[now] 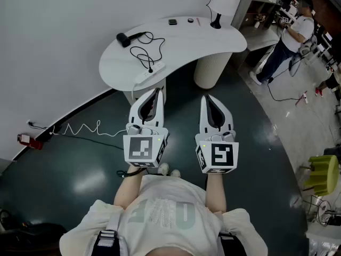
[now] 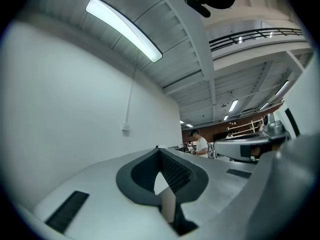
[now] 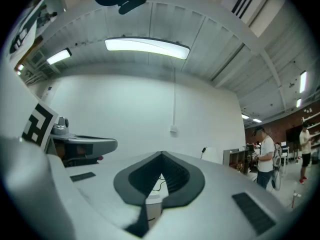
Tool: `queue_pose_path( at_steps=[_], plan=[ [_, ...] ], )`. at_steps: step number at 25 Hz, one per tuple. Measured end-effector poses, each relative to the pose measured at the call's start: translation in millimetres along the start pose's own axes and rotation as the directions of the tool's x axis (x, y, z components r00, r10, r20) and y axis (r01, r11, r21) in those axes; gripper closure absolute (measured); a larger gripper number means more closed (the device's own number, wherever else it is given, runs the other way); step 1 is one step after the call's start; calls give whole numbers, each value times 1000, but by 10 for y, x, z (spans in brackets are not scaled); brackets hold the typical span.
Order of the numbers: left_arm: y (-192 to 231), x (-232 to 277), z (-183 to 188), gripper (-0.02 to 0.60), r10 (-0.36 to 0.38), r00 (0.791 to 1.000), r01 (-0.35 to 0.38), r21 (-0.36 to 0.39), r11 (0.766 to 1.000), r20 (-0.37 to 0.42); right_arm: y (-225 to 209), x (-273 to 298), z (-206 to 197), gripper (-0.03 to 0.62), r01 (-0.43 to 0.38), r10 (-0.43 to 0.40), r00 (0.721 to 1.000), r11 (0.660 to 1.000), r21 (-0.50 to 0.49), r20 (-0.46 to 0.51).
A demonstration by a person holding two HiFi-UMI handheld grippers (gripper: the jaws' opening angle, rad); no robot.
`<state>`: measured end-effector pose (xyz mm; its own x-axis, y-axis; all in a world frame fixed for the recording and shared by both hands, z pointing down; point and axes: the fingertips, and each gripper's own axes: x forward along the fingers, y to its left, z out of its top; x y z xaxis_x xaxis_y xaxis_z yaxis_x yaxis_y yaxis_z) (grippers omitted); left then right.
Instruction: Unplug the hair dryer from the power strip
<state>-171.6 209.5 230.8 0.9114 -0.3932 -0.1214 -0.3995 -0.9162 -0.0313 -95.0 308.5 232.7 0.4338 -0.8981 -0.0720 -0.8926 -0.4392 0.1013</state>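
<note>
**Setting.** A dark glossy floor (image 1: 80, 169) carries a white curved desk (image 1: 202, 39) that stands against a pale wall. A second person (image 1: 294, 32) is working at shelving well off to the right and is clear of the work area.

**Grippers.** The left gripper (image 1: 157, 91) and right gripper (image 1: 206, 97) are held side by side over the floor, pointing roughly level toward the desk. They are short of its near edge and touch nothing. Each gripper's own view shows its jaws closed together with nothing between them.

**Task items.** The power strip (image 1: 150, 74) lies at the desk's near edge, toward its left end, and its white lead drops off that edge. The hair dryer (image 1: 123, 38) rests further back by the left edge. Its black cord (image 1: 144, 49) loops loosely across the top to a dark plug (image 1: 151, 70), which appears seated in the strip. The socket detail is too small to confirm.

**Assessment.** The task is at the approach step, and the plug has not been contacted. The next move calls for both grippers to advance to the near edge. One gripper would need to open and close on the plug body, not the cord, and draw it straight out. The strip is light and sits at the edge, so the other gripper should likely pin it down to stop it lifting or sliding off.
</note>
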Motion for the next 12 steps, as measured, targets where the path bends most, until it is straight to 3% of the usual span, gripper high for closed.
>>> queue_pose_path(
  at_steps=[4,12],
  plan=[
    [20,6,4,575,-15,1000,15,-1,1000,5,140,55,23,591,-43,43,999,997,-59,-5],
    [132,62,-21,575,-22,1000,22,-28,999,15,208,157,-55,591,-67,67,997,998,-9,-31]
  ],
)
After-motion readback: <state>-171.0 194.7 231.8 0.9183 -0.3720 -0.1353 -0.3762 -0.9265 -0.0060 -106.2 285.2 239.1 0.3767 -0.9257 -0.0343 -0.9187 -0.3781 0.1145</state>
